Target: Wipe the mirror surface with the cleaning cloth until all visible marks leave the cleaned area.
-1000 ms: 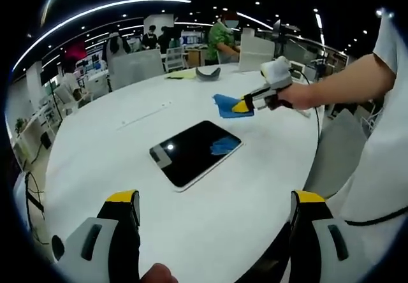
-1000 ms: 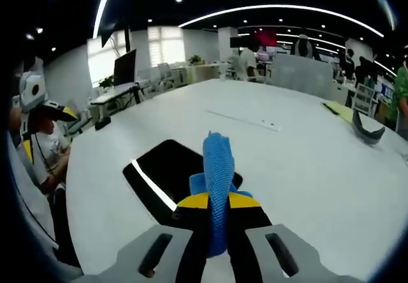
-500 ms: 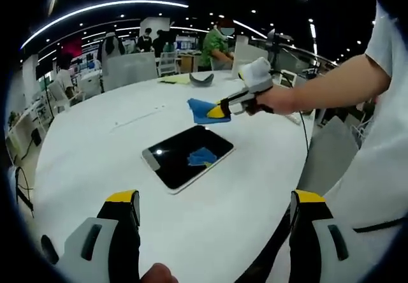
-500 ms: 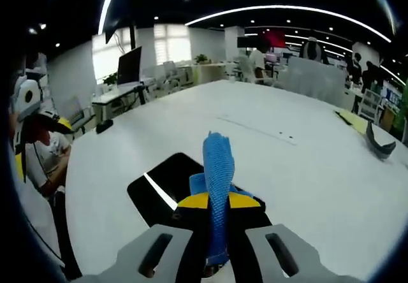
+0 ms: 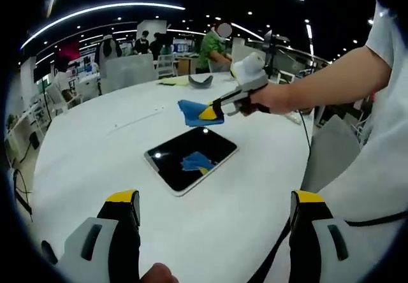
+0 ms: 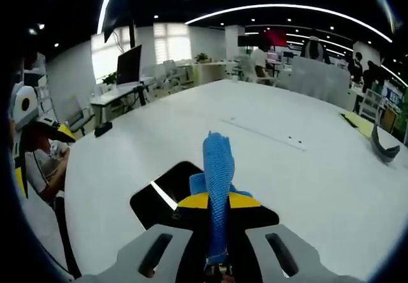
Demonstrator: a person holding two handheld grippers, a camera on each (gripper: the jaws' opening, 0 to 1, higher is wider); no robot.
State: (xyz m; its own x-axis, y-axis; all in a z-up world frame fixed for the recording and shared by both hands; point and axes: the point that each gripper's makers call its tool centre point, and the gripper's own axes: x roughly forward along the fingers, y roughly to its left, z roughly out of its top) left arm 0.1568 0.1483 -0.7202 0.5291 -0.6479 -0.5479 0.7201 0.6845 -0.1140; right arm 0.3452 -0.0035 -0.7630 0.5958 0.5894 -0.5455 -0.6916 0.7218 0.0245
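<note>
The right tongs (image 5: pixel 210 111) are clamped on the blue cleaning cloth (image 5: pixel 193 113), which bunches up between their yellow tips and pokes forward in a fold in the right gripper view (image 6: pixel 218 187). Over the last second they have carried it in from the far side of the desk to a spot above the far edge of the mirror (image 5: pixel 190 159), and the mirror has slid lower and closer beneath them in the right gripper view (image 6: pixel 159 200). The cloth hangs just over the glass, apart from it as far as I can tell, so I'd judge the wiping proper has yet to start and the next thing needed is a short drop onto the surface.

The left tongs (image 5: pixel 213 229) stay spread wide with nothing between them, held back at the near side of the desk (image 5: pixel 89 149), well apart from the mirror.

The mirror itself lies flat near the middle of the white desk, a dark rounded rectangle with a pale rim. It throws back a blue patch of the cloth and a bright point of ceiling light. Any marks on it are too small to make out from here.
</note>
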